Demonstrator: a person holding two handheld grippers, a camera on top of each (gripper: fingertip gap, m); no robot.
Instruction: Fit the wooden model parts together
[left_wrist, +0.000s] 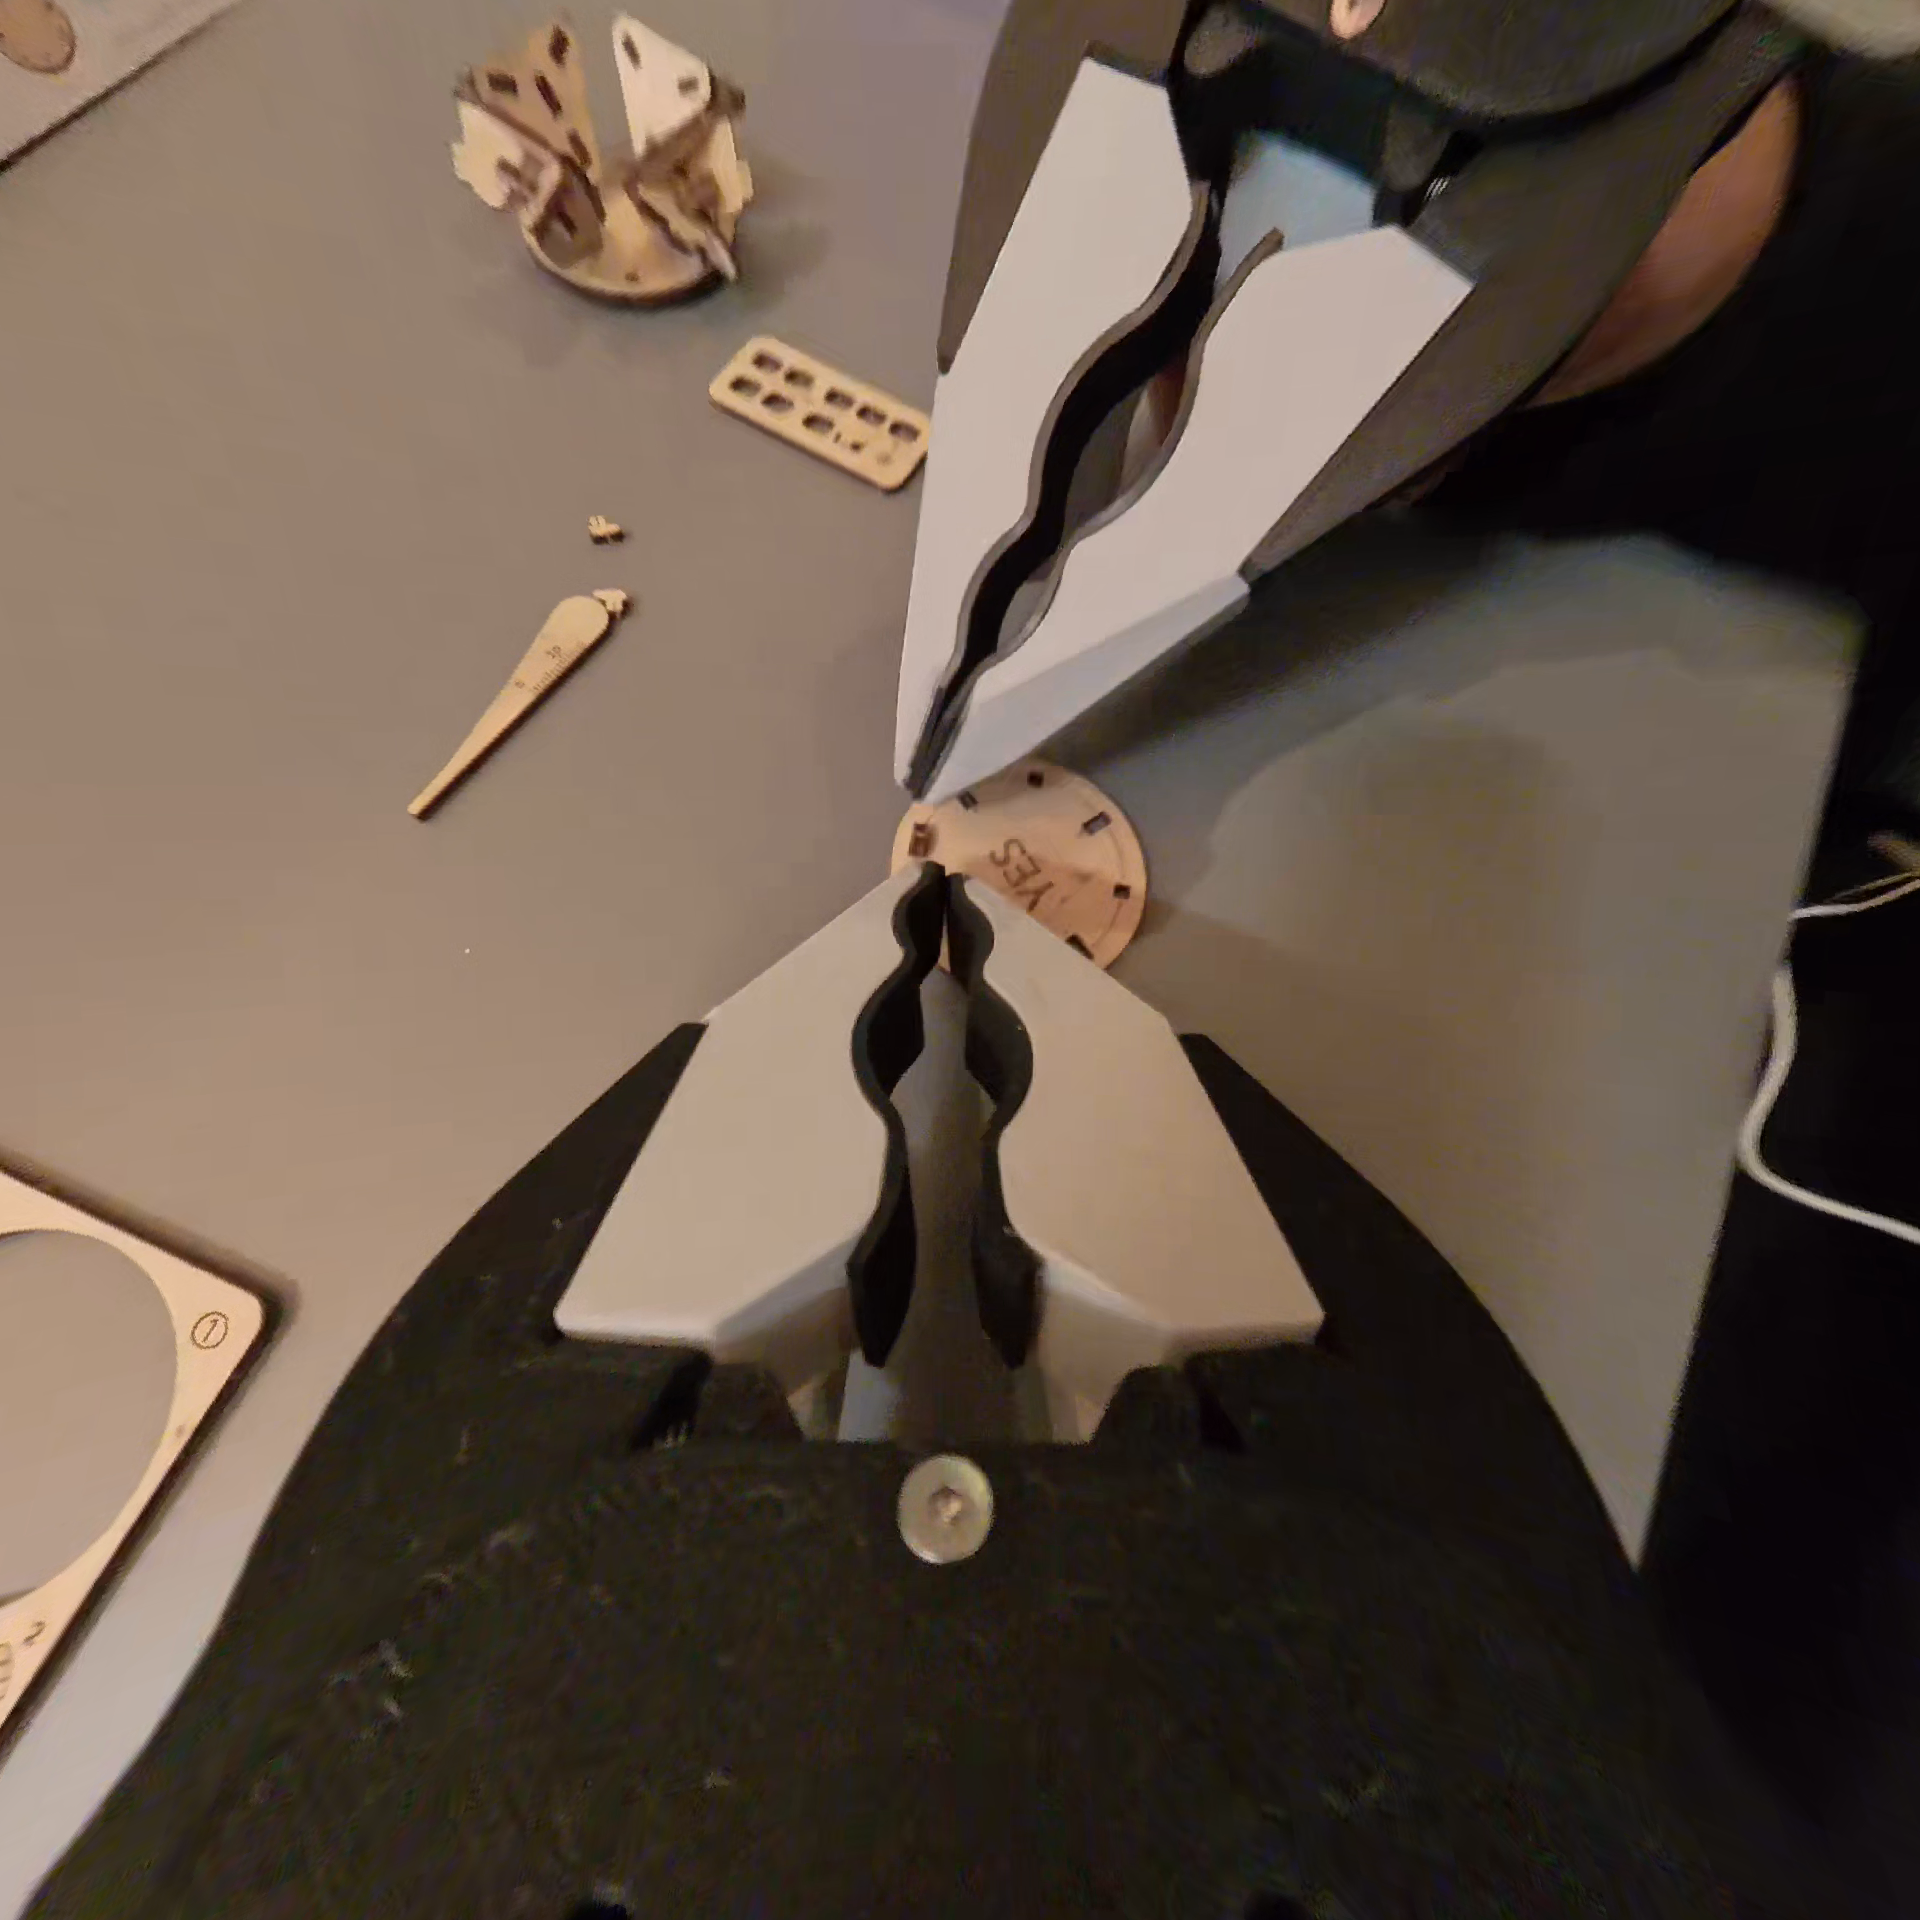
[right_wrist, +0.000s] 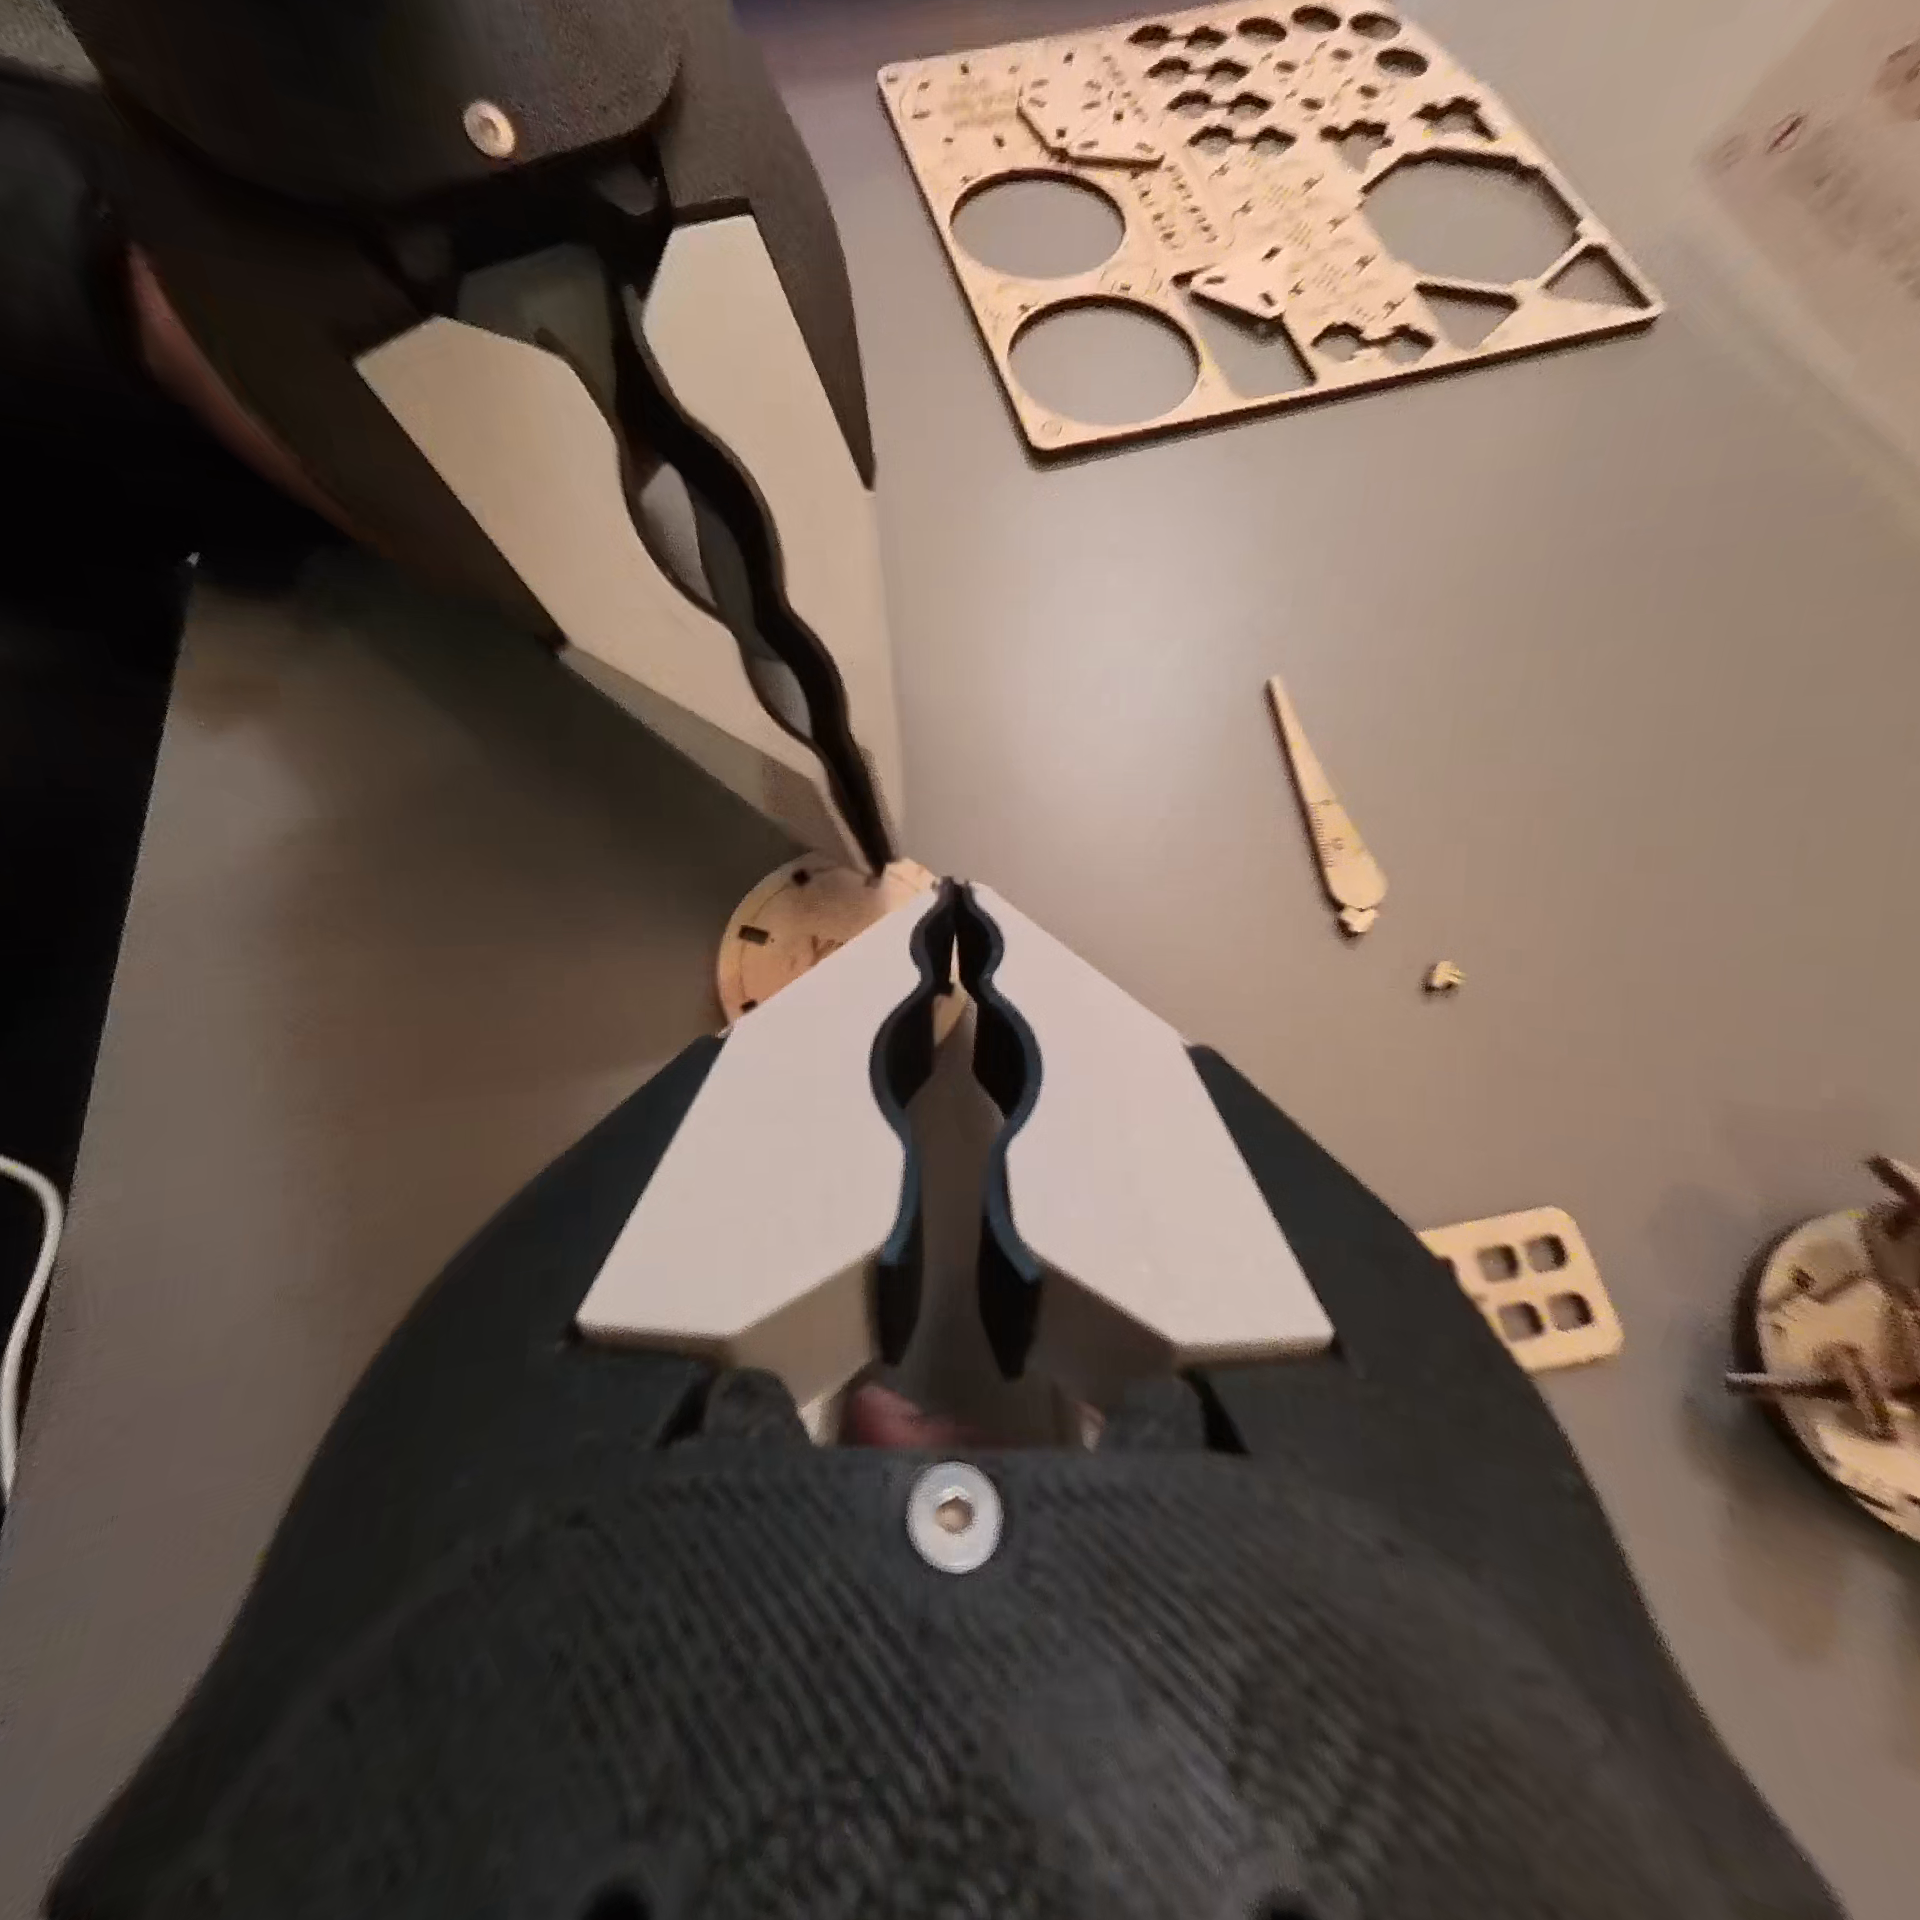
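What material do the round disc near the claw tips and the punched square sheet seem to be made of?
Round disc: probably thin plywood, unvarnished and matte; it looks pale tan, with dark, burnt-looking slot edges, which suggests laser cutting. Punched square sheet: apparently the same light wood, flat and thin, with clean cut-out holes and brown engraved marks. The exact wood cannot be told.

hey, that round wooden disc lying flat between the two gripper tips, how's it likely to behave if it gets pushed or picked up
The wooden disc looks thin and flat on the smooth grey table, so it would probably slide rather than roll or tip. It likely stays stiff and light. Lying flush, its edge may be hard to pinch.
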